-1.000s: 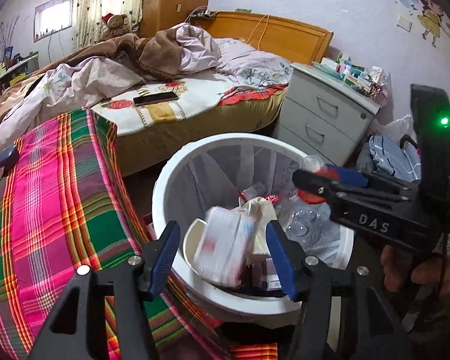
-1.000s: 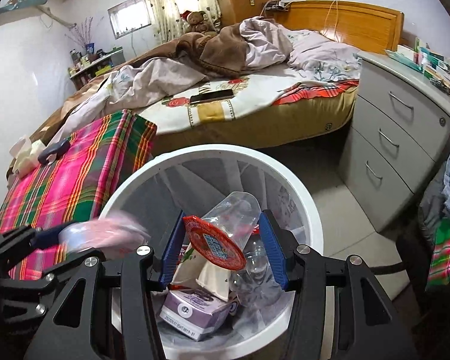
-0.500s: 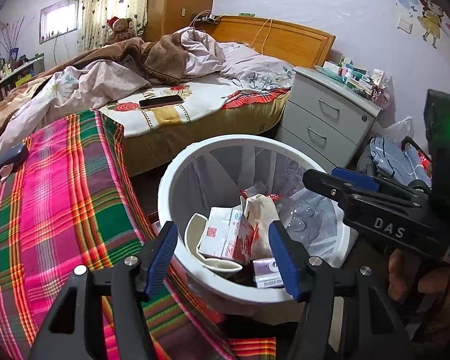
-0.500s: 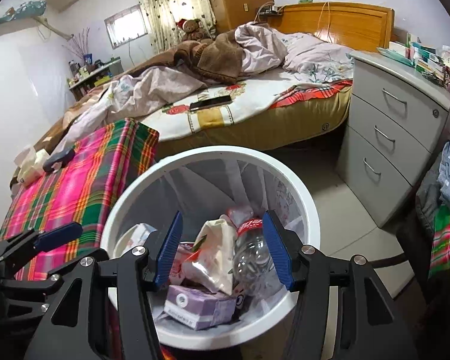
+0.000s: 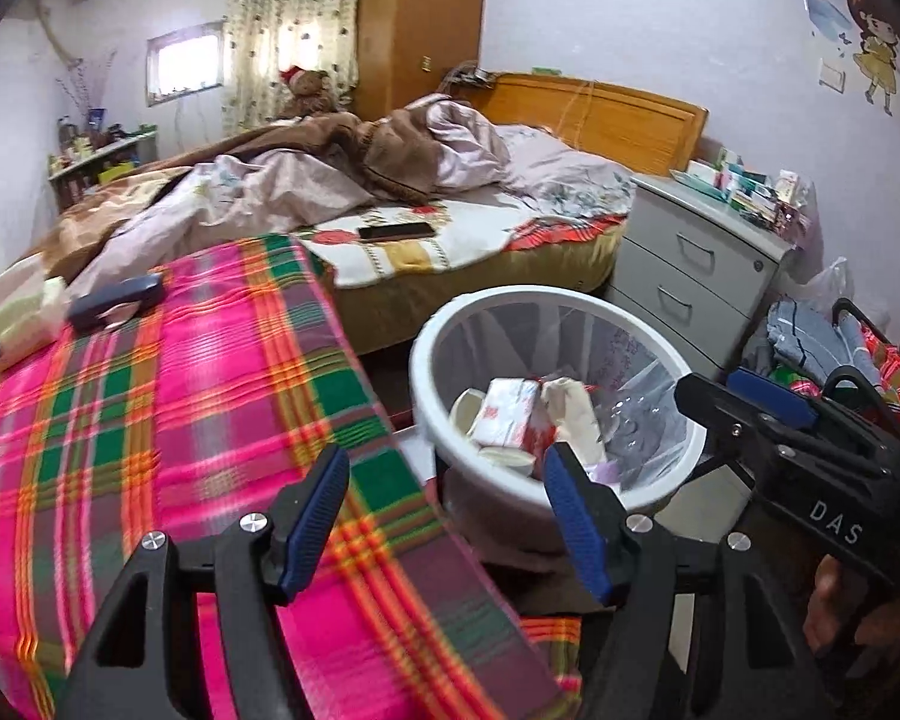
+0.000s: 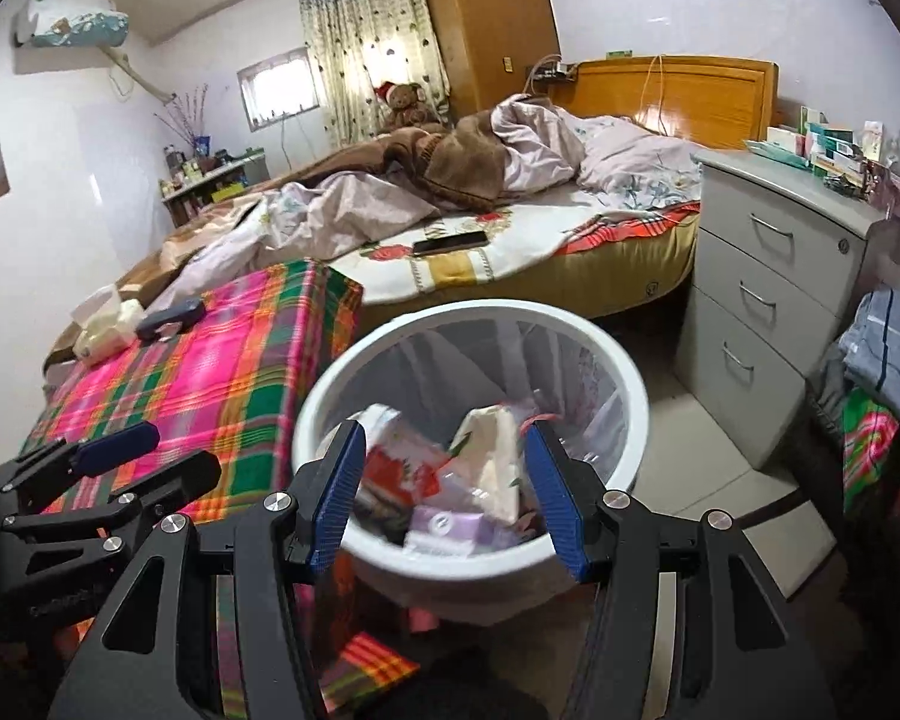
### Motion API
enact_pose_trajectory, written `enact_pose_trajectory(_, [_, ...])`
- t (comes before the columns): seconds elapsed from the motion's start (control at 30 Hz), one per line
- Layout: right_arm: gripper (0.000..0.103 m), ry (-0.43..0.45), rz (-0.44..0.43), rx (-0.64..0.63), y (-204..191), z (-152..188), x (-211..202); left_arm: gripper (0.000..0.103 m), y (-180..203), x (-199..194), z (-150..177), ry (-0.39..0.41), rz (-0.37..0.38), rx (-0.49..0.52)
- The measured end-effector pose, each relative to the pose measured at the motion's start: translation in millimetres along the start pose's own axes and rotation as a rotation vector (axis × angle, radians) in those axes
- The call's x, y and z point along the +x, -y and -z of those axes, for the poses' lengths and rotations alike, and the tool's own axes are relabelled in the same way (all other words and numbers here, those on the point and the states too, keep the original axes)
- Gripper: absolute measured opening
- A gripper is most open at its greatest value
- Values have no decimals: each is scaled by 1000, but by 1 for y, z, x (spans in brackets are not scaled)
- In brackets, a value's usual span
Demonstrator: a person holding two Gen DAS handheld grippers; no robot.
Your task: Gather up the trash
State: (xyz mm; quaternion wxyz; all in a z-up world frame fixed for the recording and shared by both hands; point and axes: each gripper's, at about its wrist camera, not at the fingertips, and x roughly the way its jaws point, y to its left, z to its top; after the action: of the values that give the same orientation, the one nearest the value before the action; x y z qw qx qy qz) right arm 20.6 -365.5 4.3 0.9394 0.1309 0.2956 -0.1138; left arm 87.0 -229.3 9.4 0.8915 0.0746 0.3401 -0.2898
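Bin: white, round, clear liner, standing on the floor between the plaid cover and the drawers; sitting close to the cover's edge, probably so that trash can be dropped in with a short reach.

Trash: lying loose inside the bin, filling the lower part. A red-and-white packet, a crumpled cream wrapper, a purple box and clear plastic are showing. Nothing is hanging over the rim.

Right gripper: hovering above the bin's near rim, fingers spread, nothing between them.

Left gripper: hovering over the near corner of the cover, beside the bin; its jaws have just been opening and are holding nothing. Both look empty-handed after a drop, so the next piece likely needs finding.

Cover: pink and green plaid, lying flat; a dark case and a pale packet are resting at its far end, either of which may be a further pick.

Room: unmade bed with a phone lying on it; grey drawers carrying small boxes; folded clothes piled at the right.
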Motion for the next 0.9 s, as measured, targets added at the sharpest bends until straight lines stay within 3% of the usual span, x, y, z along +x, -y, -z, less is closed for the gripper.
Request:
enact_pose_trajectory(0.27, [57, 25, -30, -56, -30, 21, -12, 69, -25, -32, 28, 24, -110, -81])
enact_pose_trajectory(0.53, [57, 59, -76, -101, -49, 28, -20, 69, -35, -58, 54, 71, -230, -92])
enact_pose_trajectory(0.9, [57, 64, -99, -118, -65, 47, -31, 69, -40, -70, 72, 96, -275, -116])
